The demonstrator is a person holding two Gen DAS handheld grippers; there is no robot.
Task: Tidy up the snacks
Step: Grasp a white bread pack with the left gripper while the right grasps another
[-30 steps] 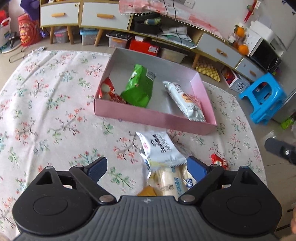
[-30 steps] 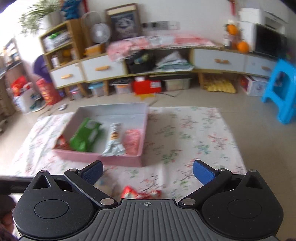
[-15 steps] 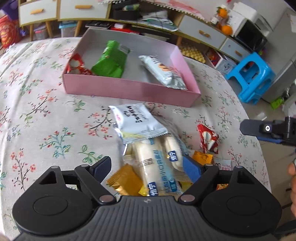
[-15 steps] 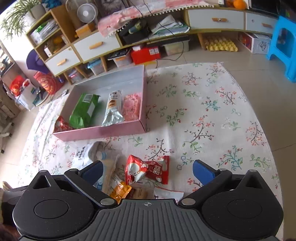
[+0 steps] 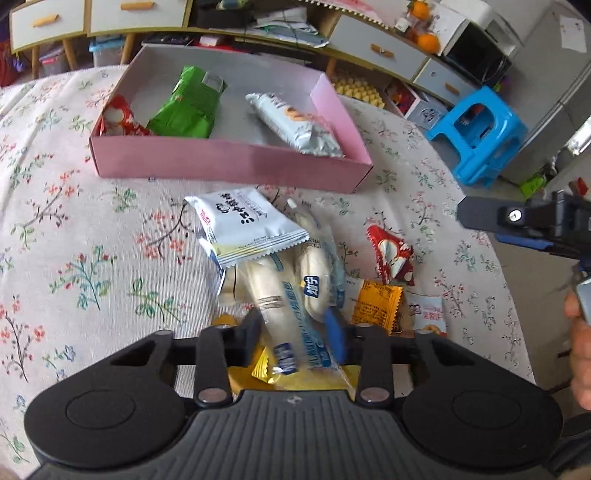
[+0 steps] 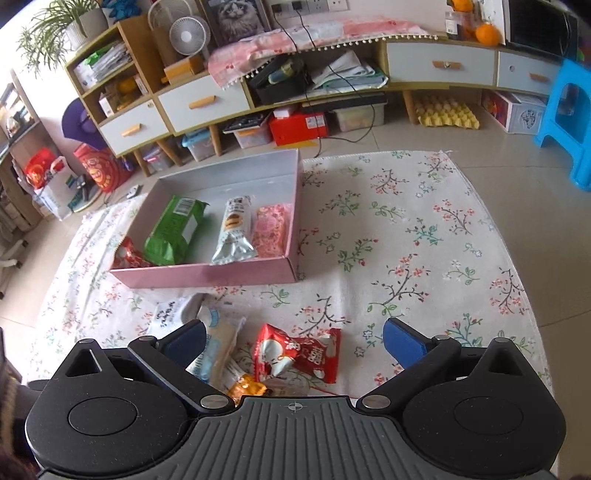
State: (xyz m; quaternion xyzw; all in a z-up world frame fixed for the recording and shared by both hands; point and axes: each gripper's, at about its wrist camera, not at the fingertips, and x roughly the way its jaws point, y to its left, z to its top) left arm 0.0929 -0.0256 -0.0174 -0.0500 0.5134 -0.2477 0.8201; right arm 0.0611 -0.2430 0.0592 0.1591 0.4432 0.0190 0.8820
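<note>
place: home living room | signs: drawer sideboard (image 6: 207, 101), desk fan (image 6: 188, 35), blue stool (image 5: 476, 136)

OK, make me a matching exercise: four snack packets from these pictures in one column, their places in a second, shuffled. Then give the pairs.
1. green packet
2. clear bread-stick pack
3. white packet with black lettering
4. red packet on the cloth

A. between the left gripper's pads
B. in front of the open right gripper
C. inside the pink box
D. lying on the bread-stick pack

Pairs: 1-C, 2-A, 3-D, 4-B
</note>
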